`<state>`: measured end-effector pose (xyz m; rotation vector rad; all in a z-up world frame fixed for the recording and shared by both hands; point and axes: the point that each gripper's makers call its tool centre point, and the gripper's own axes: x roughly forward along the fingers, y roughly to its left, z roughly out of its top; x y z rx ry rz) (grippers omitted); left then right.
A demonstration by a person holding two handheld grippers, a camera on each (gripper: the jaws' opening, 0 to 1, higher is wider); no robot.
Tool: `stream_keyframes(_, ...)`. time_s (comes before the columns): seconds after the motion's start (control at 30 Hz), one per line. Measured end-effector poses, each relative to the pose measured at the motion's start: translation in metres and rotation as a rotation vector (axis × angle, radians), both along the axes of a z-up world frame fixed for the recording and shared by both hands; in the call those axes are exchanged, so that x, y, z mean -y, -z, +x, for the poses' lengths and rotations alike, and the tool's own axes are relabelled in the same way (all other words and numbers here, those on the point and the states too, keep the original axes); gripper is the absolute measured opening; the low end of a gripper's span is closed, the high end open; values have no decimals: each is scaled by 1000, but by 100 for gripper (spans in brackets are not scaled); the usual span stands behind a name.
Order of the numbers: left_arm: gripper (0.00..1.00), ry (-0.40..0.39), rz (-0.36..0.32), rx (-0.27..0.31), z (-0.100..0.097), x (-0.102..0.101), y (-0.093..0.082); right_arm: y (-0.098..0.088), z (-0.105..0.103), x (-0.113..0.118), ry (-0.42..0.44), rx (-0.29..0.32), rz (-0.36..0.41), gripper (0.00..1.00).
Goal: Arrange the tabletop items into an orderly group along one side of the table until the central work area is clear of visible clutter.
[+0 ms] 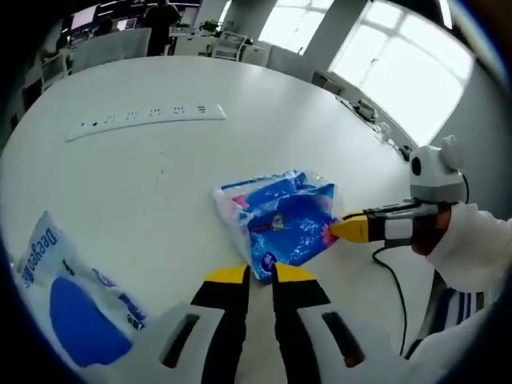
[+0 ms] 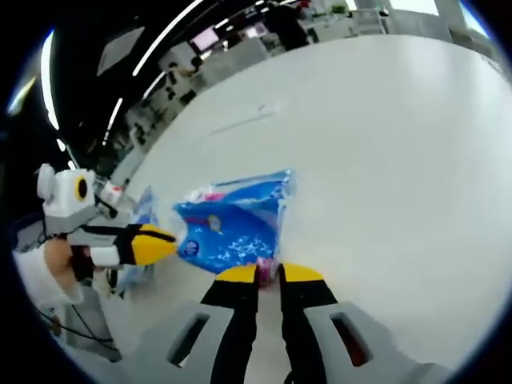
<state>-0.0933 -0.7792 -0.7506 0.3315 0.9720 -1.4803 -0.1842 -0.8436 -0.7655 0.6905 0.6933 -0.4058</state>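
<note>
The person is working on the blue tissue pack (image 1: 280, 218), which is lying out on the white table (image 1: 160, 168) toward the middle rather than at a side; both grippers are meeting on it from opposite ends. In the left gripper view the left gripper (image 1: 260, 274) is sitting at the near corner of the pack with its yellow-tipped jaws nearly together, and a sliver of wrapper seems to be between them, though I cannot tell for sure that it is pinched; the right gripper (image 1: 346, 228) is coming in from the right, its tips touching the pack's far edge. In the right gripper view the right gripper (image 2: 268, 274) is showing jaws close together with a bit of pink-and-blue wrapper between the tips, so I judge it to be gripping the pack's edge.

This looks like the pick-up or drag step for one item; the next move is probably calling for both hands to travel together toward one side, keeping the soft wrapper from slipping.

A second white-and-blue packet (image 1: 68, 296) is lying near the table edge, bearing blue lettering too distorted for me to read reliably; a white power strip (image 1: 144, 118) is resting farther off; the print on the blue pack is too small to read.
</note>
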Motion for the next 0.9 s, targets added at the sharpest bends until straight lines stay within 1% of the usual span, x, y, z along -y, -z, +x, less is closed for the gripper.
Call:
stream_keyframes(0.07, 11, 12, -3, 20, -1, -2, -2, -3, -2, 2, -6, -17, -41, 15)
stream_keyframes(0.1, 14, 21, -8, 35, -3, -4, -4, -5, -2, 2, -5, -12, -53, 19)
stream_keyframes(0.2, 25, 24, -10, 48, -5, -9, -6, -10, -3, 1, -5, -5, -70, 27)
stream_keyframes(0.3, 36, 17, -29, 64, -5, -16, -13, -16, -7, -3, -17, -4, -93, 32)
stream_keyframes(0.33, 37, 15, -34, 65, -6, -18, -15, -18, -8, -5, -18, -2, -97, 32)
stream_keyframes(0.4, 39, 14, -29, 67, -6, -24, -18, -22, -11, -9, -19, 10, -98, 33)
stream_keyframes(0.5, 42, 9, -49, 87, -4, -32, -26, -28, -15, -17, -19, 21, -108, 34)
stream_keyframes(0.8, 43, -29, -86, 101, 0, -66, -41, -39, -36, -46, -6, 36, -118, 36)
stream_keyframes(0.9, 44, -50, -91, 101, 1, -83, -42, -42, -42, -55, 5, 46, -113, 36)
